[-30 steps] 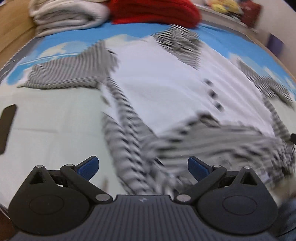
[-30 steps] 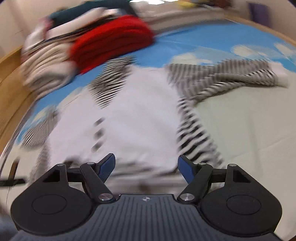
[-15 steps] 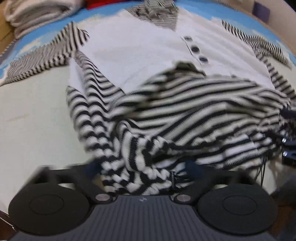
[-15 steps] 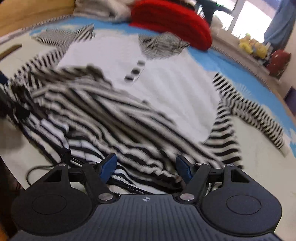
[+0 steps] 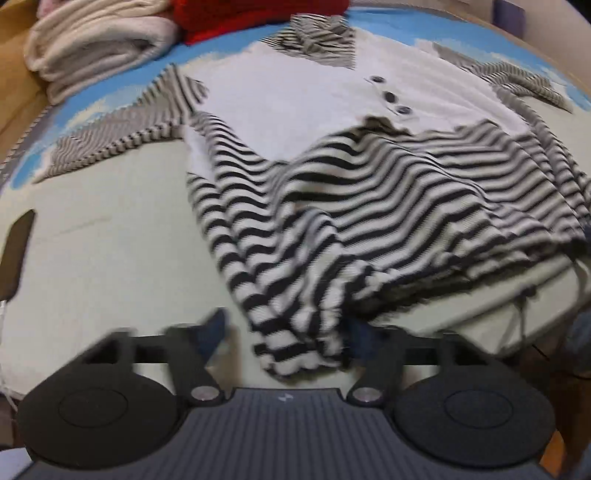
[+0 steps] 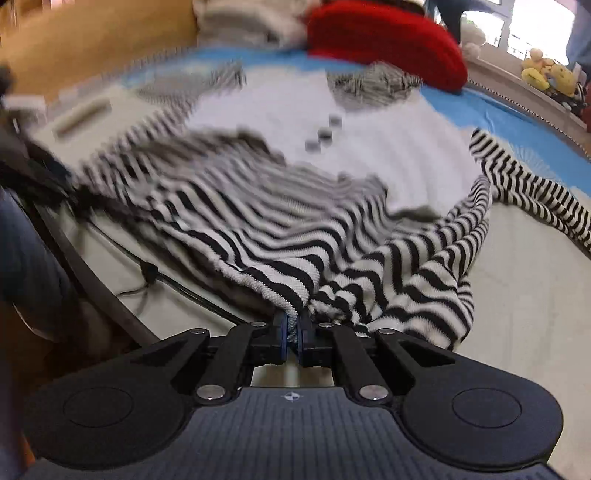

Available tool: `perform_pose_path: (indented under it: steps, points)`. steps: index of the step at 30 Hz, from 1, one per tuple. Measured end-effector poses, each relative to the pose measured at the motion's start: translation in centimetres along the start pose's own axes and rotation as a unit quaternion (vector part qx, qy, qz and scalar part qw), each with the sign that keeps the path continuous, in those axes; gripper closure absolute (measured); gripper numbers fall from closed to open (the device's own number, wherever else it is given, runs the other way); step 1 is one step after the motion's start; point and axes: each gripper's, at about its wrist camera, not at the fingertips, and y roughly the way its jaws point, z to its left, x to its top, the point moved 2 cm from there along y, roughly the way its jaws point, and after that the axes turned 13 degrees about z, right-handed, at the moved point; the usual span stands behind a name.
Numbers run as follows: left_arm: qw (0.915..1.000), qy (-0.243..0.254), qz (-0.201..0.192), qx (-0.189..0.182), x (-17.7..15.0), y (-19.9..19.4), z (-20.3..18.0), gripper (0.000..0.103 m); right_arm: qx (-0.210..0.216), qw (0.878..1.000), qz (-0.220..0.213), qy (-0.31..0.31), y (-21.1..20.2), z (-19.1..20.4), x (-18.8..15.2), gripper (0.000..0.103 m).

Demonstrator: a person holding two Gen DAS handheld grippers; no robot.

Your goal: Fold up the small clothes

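While the left gripper [image 5: 286, 334] has just been opening, its jaws stand wide in the left wrist view with a bunched fold of the striped garment [image 5: 369, 192] lying loose between them, the pads not pressing it. The garment spreads away from this gripper toward the far edge of the bed [image 5: 92, 258], its white buttoned chest [image 5: 295, 92] beyond the folded-up striped hem and one sleeve [image 5: 122, 136] stretched toward the bed's left side. A folded cream blanket [image 5: 92, 48] and a red pile [image 5: 240, 14] sit at the far edge, clear of the fold.

From the right wrist view, the right gripper [image 6: 293, 332] has just been closing and now pinches the striped hem edge [image 6: 280, 291] directly ahead of it. The garment's long axis runs away from the pads toward the red pile [image 6: 384, 40]; the other sleeve [image 6: 535, 195] trails right. Cables [image 6: 147, 273] hang off the bed's near edge to the left, a likely snag.
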Motion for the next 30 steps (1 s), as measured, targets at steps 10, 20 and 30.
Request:
perform_pose_path:
  steps: [10,20,30]
  points:
    - [0.9752,-0.146,-0.085,-0.143,1.5,-3.3,6.5,0.011,0.093,0.958,-0.14,0.234,-6.3,-7.9,-0.6,0.031]
    - [0.9833,-0.132,0.008,-0.125,3.4,2.5,5.1,0.082,0.03,0.934,0.013,0.355,-0.6,-11.3,-1.6,0.094]
    - [0.9638,-0.19,0.018,-0.186,1.9,2.7,8.5,0.059,0.07,0.922,0.018,0.381,-1.7,-12.0,-5.1,0.093]
